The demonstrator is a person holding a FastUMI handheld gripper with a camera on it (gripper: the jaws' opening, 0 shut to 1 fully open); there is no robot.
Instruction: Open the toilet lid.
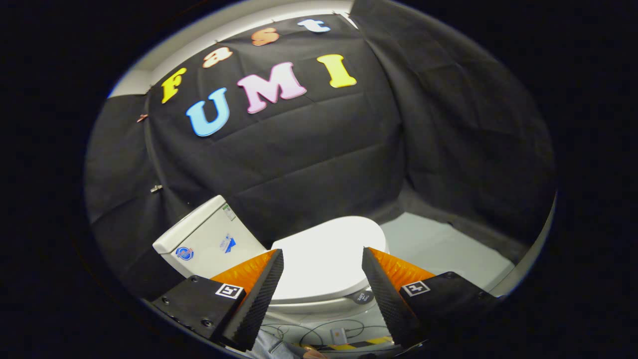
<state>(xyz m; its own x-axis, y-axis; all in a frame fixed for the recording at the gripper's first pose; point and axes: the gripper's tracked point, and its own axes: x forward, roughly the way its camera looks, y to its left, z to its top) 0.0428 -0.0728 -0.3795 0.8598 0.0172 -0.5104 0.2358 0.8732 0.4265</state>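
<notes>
A white toilet stands below and ahead of me, its lid [326, 259] lying flat and closed over the bowl. Its white cistern [207, 239] rises to the left of the lid and carries small stickers. My gripper [323, 257] hovers above the lid with its two fingers spread wide, one on each side of the lid's width. Nothing sits between the fingers, and they touch nothing.
Black cloth walls close in behind and to the right of the toilet. A pale floor [438, 249] runs to the right of the bowl. Thin cables [319, 331] and a small device lie on the floor in front of the toilet base, near yellow-black tape.
</notes>
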